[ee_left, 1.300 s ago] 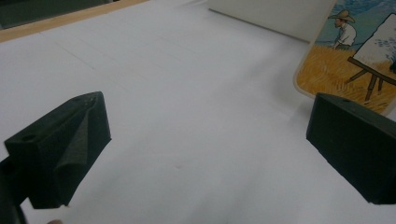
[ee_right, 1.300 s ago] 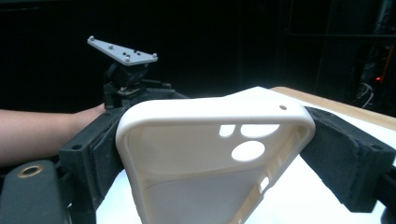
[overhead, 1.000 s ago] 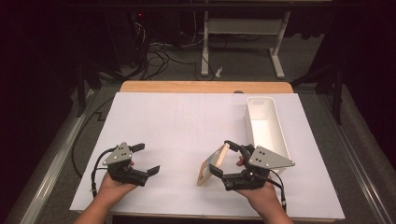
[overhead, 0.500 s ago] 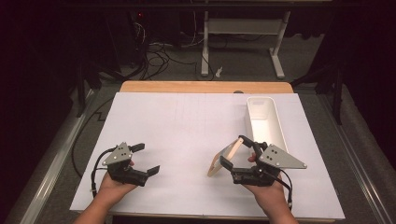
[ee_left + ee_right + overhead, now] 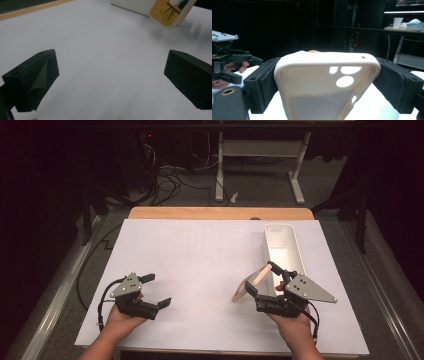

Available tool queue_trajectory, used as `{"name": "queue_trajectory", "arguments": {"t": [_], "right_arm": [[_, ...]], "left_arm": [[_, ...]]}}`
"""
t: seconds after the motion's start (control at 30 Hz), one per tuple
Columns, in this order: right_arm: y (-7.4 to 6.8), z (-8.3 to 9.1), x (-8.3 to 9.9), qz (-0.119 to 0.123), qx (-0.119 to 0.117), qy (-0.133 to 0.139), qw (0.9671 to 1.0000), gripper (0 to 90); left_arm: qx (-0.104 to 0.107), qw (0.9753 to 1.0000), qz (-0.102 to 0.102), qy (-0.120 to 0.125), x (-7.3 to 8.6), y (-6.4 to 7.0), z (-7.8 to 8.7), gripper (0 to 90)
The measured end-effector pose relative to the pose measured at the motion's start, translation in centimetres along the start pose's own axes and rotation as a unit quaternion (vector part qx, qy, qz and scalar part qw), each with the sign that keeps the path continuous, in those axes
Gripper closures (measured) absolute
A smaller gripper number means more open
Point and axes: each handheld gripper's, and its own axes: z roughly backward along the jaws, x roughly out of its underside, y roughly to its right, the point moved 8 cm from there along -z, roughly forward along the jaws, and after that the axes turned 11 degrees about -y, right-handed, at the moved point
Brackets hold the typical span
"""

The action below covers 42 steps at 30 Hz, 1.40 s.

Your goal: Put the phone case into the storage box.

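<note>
Phone case (image 5: 324, 82) sits pinched between the right gripper (image 5: 260, 285) jaws, lifted over the table by the white bin (image 5: 281, 251). Left gripper view shows its painted back (image 5: 170, 11); the right gripper view shows camera cutouts. Left gripper (image 5: 155, 291) rests open, well apart.

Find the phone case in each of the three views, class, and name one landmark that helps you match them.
High view: the phone case is right of centre, tilted, clamped in the right gripper beside the white bin.
Left gripper view: top right corner, its painted back facing the camera.
Right gripper view: centre, its hollow inside between the two black jaws.
Shared landmark: the white sheet on the table.
</note>
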Motion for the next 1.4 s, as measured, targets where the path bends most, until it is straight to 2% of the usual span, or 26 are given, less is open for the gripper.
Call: {"name": "queue_trajectory", "arguments": {"t": [0.23, 0.67, 1.4], "right_arm": [[0.7, 0.4, -0.2, -0.001, 0.022, 0.004, 0.9998, 12.2], [1.1, 1.9, -1.8, -0.005, 0.034, 0.035, 0.9988, 12.4], [2.8, 5.5, -4.4, -0.006, 0.076, 0.084, 0.9935, 12.5]], "left_arm": [[-0.001, 1.0000, 0.000, -0.001, 0.0, 0.0, 0.0, 0.9], [0.001, 1.0000, 0.000, -0.006, 0.2, 0.0, -0.2, 1.2], [0.007, 1.0000, 0.006, 0.004, -0.1, 0.0, 0.0, 1.4]]}}
